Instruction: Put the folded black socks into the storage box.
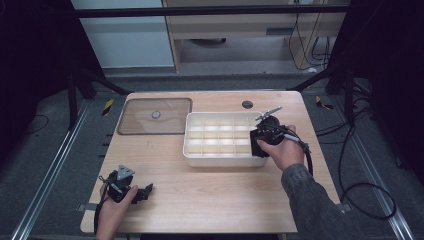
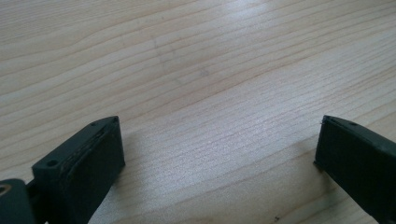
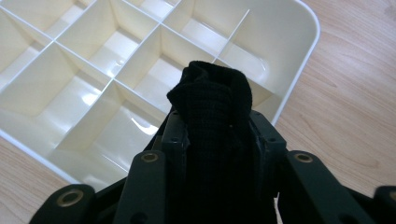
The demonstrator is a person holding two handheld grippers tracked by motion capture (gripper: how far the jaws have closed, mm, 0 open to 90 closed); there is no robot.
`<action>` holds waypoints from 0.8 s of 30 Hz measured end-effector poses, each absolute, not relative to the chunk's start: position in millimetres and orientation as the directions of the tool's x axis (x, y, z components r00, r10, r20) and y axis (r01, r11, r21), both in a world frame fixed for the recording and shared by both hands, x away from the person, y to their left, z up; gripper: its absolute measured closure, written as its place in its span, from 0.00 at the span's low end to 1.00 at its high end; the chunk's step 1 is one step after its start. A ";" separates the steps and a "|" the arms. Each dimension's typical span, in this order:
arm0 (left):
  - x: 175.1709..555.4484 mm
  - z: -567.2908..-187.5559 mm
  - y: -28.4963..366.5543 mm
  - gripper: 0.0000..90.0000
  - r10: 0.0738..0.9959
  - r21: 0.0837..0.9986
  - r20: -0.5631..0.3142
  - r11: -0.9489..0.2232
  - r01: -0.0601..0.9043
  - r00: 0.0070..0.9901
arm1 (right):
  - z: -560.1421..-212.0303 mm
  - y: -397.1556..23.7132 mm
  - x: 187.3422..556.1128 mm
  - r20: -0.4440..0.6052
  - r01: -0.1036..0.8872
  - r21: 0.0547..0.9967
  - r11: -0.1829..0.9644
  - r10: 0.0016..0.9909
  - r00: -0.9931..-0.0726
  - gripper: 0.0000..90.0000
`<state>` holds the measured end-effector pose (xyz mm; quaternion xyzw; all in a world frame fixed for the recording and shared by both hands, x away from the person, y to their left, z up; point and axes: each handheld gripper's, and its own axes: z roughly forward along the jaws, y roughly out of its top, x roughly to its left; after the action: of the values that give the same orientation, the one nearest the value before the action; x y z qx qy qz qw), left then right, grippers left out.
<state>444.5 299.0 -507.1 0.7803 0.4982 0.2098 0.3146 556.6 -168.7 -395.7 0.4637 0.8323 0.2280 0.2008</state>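
Note:
A white tray split into several empty compartments stands right of the table's middle. My right gripper hovers over its near right corner, shut on a rolled black cloth. In the right gripper view the black cloth sticks up between the jaws of that gripper, above a corner compartment of the tray. My left gripper rests on the wood near the front left edge. Its jaws stand wide apart in the left gripper view, with bare table between them.
A clear flat lid with a small round knob lies at the table's back left. A dark round hole sits near the back edge. Cables trail on the floor to the right of the table.

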 end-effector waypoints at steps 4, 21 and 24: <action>444.6 -507.0 299.0 0.01 0.909 0.700 0.014 -0.306 0.646 0.416 | -397.7 -168.0 556.4 -0.123 0.687 0.560 0.464 0.866 -0.485 0.72; 444.6 -507.0 298.9 0.01 0.909 0.699 0.014 -0.306 0.646 0.416 | -403.6 -167.9 555.1 -0.122 0.685 0.560 0.465 0.865 -0.487 0.71; 444.6 -507.0 298.9 0.01 0.910 0.699 0.014 -0.306 0.647 0.415 | -404.6 -167.5 555.1 -0.123 0.685 0.561 0.464 0.865 -0.486 0.71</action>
<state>444.6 298.9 -507.0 0.7804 0.4985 0.2094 0.3140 555.1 -167.5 -404.6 0.4659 0.8320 0.2253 0.2001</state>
